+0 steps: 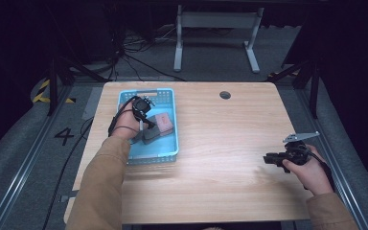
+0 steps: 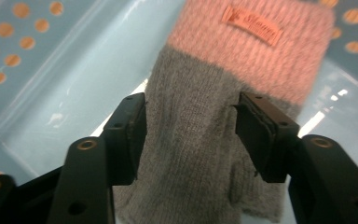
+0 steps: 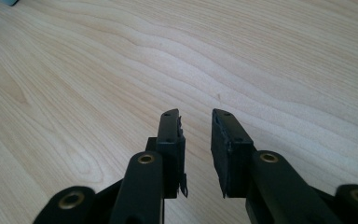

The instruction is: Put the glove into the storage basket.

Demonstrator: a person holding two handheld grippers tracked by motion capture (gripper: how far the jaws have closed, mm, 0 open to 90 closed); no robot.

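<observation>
While I sit at the near edge of a pale wooden table point(image 1: 211, 143), my left arm in a tan sleeve point(image 1: 100, 187) reaches toward ten o'clock into a light blue perforated basket point(image 1: 170, 155) that stands on the table's left side. My left gripper point(image 1: 143, 109) points down into that basket, over a knitted item point(image 1: 155, 128) that lies flat on the basket floor, grey at the end nearer me and pink at the far end. In the left gripper view my two black jaws stand apart on either side of the grey knit point(image 2: 191, 154); the left pad point(image 2: 137, 135) sits right at the knit's edge and the right pad point(image 2: 256, 135) lies over its other side, and neither squeezes the fabric, so this claw is released with the knit between its jaws. The pink band point(image 2: 256, 51) lies at twelve o'clock beyond the jaws and carries a small sewn label point(image 2: 254, 23). My right gripper point(image 1: 270, 158) is well apart from the basket, at about four o'clock on the table, held level in my right hand point(image 1: 309, 170) and pointing toward nine o'clock. In the right gripper view its jaws stand a narrow gap apart above bare wood point(image 3: 121, 70), unclenched and grasping nothing.
</observation>
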